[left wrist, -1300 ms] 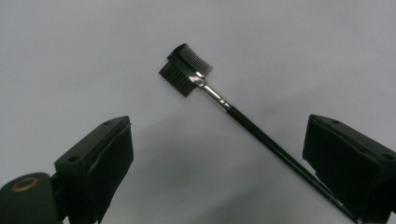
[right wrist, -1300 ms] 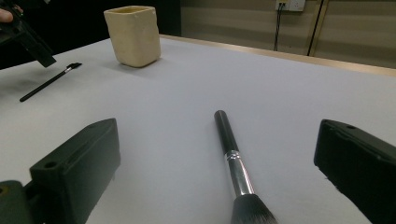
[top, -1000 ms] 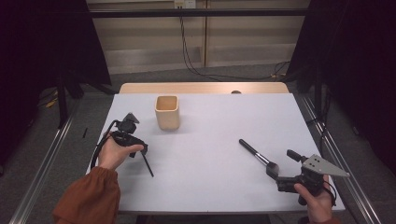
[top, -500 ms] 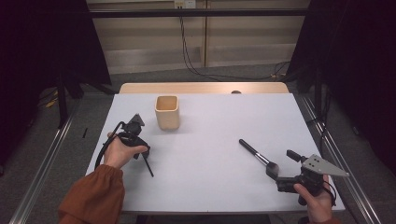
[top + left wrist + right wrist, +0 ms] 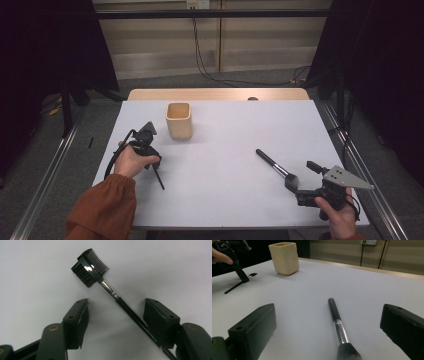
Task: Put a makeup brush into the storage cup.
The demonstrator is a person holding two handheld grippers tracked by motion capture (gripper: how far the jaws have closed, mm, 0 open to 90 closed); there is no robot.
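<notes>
Table: white top, everything I handle lies on it.

Cup: beige, upright, toward the far side.

Right gripper: jaws spread wide, nothing clasped; my powder brush lies flat between them, untouched, bristles toward me.

Left gripper: tipped down at the table, jaws partway apart and just been closing. The brow comb lies between them (its thin handle runs against the right-hand pad, no squeeze from the other), so not yet grasped.
</notes>
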